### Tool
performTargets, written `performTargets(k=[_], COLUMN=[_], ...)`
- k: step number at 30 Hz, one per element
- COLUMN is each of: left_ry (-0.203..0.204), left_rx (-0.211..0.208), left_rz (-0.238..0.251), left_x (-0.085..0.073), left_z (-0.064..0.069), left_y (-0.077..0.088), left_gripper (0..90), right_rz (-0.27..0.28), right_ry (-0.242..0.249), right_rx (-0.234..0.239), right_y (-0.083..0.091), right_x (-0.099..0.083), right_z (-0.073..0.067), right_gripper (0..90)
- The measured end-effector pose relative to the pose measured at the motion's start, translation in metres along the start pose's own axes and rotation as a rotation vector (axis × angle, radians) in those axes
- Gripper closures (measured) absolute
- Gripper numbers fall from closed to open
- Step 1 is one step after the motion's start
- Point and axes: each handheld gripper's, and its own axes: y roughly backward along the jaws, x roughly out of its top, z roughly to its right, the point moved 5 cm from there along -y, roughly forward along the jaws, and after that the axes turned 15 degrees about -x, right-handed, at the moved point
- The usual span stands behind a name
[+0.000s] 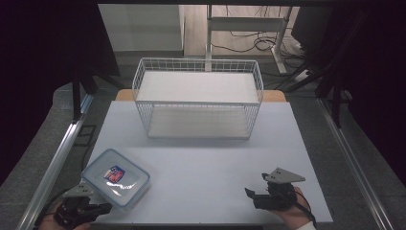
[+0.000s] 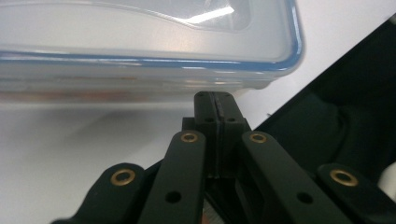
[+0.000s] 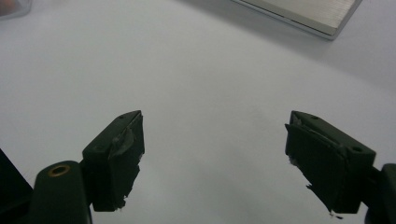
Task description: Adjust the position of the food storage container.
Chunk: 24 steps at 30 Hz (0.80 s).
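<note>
Just ahead of my left gripper point(image 2: 215, 100), whose jaws are pressed together on nothing, sits the lidded plastic container point(image 1: 116, 178), its near wall almost against the fingertips point(image 2: 205, 106). My right gripper point(image 3: 212, 154) waits well apart with jaws spread wide over the bare table point(image 1: 206, 163). I judge this the approach step; next I'd nudge or reopen to grasp the container.

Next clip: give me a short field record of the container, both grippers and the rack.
container: clear plastic lidded box with blue seal, flat on the white table, near-left corner
left gripper: jaws shut with nothing between them, tips just short of the box's side
right gripper: jaws open, empty, over bare table
rack: white two-tier wire shelf, far centre
</note>
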Motion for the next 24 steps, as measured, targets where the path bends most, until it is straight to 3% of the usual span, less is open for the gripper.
performTargets(k=[9, 15, 24], left_ry=[-0.007, -0.014, -0.025], left_rx=[-0.044, -0.050, -0.045], left_rz=[-0.004, 0.010, -0.018], left_x=[0.012, 0.026, 0.049], left_z=[0.002, 0.006, 0.010], left_y=[-0.015, -0.030, -0.055], left_gripper=[89.5, 89.6, 89.7], right_rz=[-0.004, -0.007, -0.015], right_ry=[0.001, 0.005, 0.009], right_rx=[-0.002, -0.002, -0.009], right_y=[-0.001, -0.001, -0.002], right_x=[0.000, 0.000, -0.002], right_z=[0.000, -0.001, 0.001], right_gripper=[19.7, 19.7, 19.7])
